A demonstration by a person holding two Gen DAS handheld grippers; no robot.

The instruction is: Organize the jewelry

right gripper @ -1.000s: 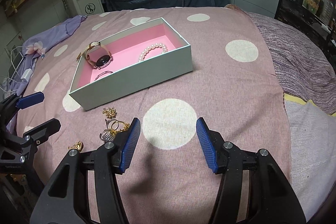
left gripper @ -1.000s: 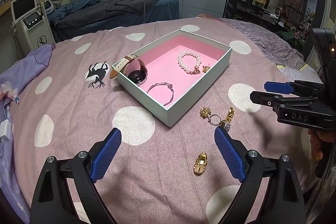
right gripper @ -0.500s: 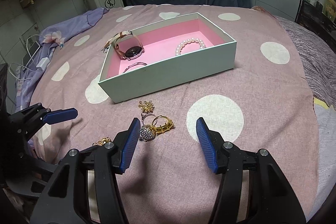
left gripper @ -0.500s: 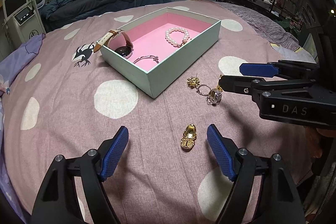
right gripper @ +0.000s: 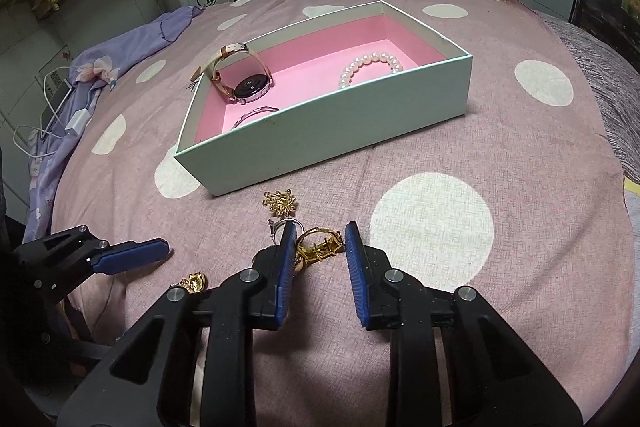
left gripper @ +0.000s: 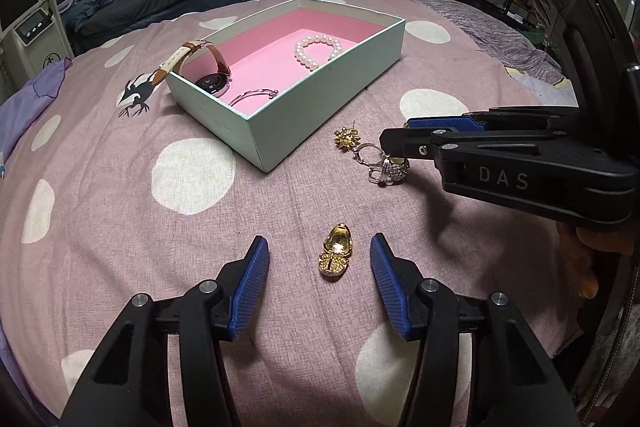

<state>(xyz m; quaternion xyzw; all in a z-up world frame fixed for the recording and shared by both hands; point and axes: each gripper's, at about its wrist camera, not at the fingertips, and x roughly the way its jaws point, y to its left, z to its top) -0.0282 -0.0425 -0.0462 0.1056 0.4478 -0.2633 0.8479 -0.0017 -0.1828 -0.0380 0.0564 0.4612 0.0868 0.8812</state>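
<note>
A bed [left gripper: 120, 227] under a mauve sheet with white dots fills the scene, dark bedding and a shelf of bottles behind it. Far left in the box [left gripper: 320, 115], a watch [left gripper: 212, 79] leans on the wall, its strap hanging over the rim; next to it lies a bangle [left gripper: 256, 94], and further right a pearl bracelet [left gripper: 318, 53] sits on the pink floor. Down front, the left gripper [left gripper: 320, 259] is closing, its blue pads either side of a gold shoe charm [left gripper: 337, 253] on the sheet, not touching it. Just beyond the box's near corner lies a gold flower earring [right gripper: 281, 203], then a cluster of rings [right gripper: 318, 247]. Over on the right, the right gripper [right gripper: 318, 247] is closing too, jaws narrow around a gold ring in that cluster; whether the pads are pressing it yet, I cannot tell. A rhinestone ring [left gripper: 394, 171] sits just below its tip in the left view.
</note>
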